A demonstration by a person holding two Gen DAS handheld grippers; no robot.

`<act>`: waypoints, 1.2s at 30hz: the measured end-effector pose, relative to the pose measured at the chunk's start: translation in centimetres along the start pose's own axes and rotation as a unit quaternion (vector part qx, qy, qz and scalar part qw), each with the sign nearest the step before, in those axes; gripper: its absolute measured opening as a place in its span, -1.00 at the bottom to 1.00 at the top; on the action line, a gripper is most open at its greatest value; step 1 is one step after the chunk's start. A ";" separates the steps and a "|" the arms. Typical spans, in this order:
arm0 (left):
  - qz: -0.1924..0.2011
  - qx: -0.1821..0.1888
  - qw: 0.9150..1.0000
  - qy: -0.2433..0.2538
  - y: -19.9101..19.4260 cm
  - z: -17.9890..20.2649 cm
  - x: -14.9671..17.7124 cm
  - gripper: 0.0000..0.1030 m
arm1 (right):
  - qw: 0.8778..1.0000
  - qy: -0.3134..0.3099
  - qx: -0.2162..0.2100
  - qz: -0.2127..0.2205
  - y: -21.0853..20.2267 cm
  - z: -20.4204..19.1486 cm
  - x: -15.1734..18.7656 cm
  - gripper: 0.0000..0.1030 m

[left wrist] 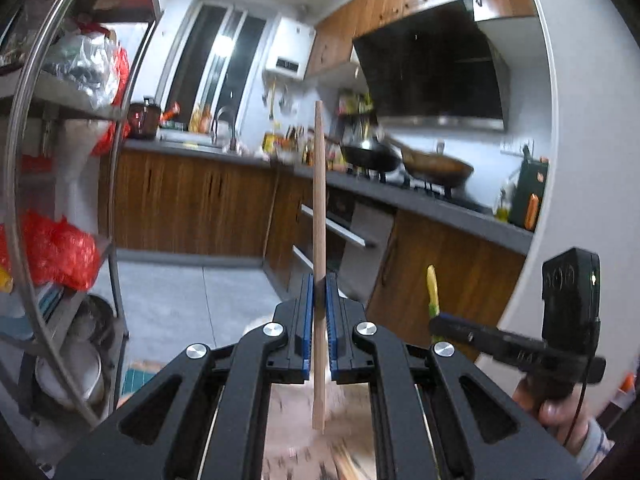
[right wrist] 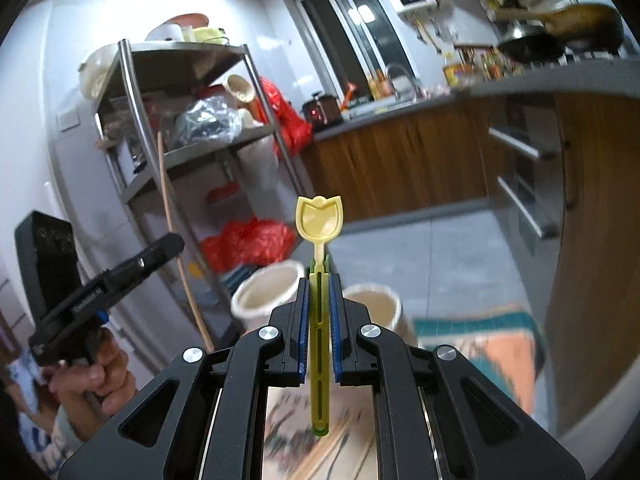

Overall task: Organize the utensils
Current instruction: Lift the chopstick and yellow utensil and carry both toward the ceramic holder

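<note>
Your left gripper has its fingers pinching a wooden chopstick, which stands upright across them, its long axis running top to bottom. Your right gripper pinches a yellow plastic spoon the same way, tulip-shaped bowl up, slotted handle down. Two cream holders sit below and ahead of the right fingers: the left holder and the right holder, both open-topped and smooth-walled. The right hand looks nearer to them. More chopsticks lie blurred on the patterned bench beneath.
</note>
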State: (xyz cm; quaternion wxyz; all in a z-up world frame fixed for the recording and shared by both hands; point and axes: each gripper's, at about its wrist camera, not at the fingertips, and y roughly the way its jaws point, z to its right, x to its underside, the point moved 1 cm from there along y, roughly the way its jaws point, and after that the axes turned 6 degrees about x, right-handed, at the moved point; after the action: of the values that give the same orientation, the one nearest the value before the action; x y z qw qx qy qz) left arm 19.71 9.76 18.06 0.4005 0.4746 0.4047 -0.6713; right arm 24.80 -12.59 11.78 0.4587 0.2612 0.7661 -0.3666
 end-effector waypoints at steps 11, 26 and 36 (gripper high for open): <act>0.026 -0.030 0.999 -0.022 6.0 -2.8 -0.1 -0.89 | 0.999 -0.011 0.026 0.024 4.9 0.1 -1.4 -0.80; -0.092 -0.059 0.994 -0.005 7.2 -2.8 4.4 -0.89 | 0.991 -0.061 0.084 -0.080 7.4 -0.2 2.8 -0.79; -0.117 -0.069 0.991 0.005 8.0 -2.6 4.5 -0.89 | 0.988 -0.056 0.084 -0.113 8.4 -0.1 2.8 -0.79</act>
State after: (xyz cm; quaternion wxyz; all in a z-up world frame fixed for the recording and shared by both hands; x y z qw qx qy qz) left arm 26.89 8.66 11.89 0.3491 0.3979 0.5051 -0.6817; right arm 29.72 -7.36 6.59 0.4329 0.1893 0.7303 -0.4933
